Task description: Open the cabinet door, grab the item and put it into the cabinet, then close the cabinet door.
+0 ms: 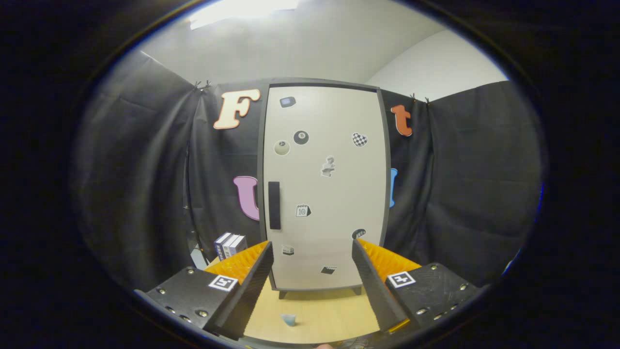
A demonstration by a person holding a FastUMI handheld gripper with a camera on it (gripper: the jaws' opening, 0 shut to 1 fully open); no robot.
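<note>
Gripper view: gripper (312,249) spread empty before shut cabinet (323,184); boxes (229,245) left.

Hand-held gripper (310,252) gapes, empty, before the shut cabinet door (325,186).

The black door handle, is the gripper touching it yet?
Apart. Gripper view: the open gripper holds nothing; the black handle sits beyond its fingers.

The wooden table (315,310) bears the cabinet (323,194), boxes (230,245), a small cup (288,319).
</note>
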